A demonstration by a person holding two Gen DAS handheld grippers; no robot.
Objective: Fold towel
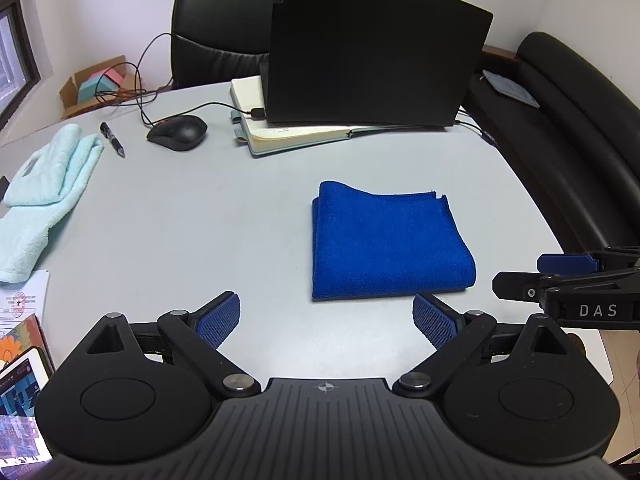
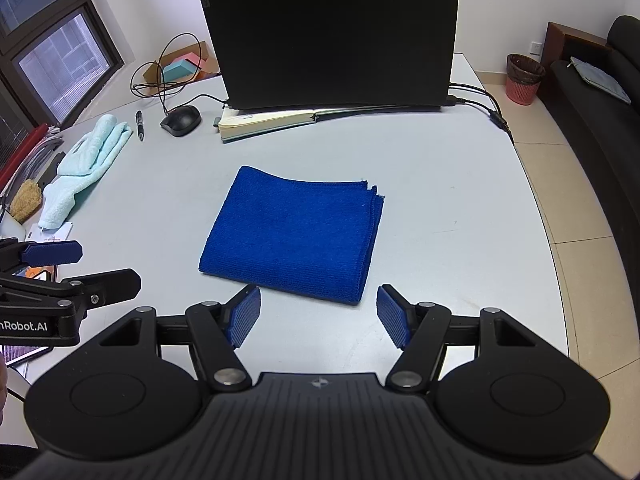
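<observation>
One folded blue towel [image 1: 390, 246] lies on the desk [image 1: 200, 208]. Two grippers, left gripper [image 1: 326, 322] and right gripper [image 2: 318, 316], hover near it, fingers spread wide, holding nothing.

My left gripper [image 1: 326, 322] hangs low over the table, jaws spread wide, blue pads [image 1: 219, 322] bare and holding nothing. My right gripper [image 2: 319, 316] sits level beside it, also spread wide and unloaded. Both point forward, close together, not touching.
</observation>
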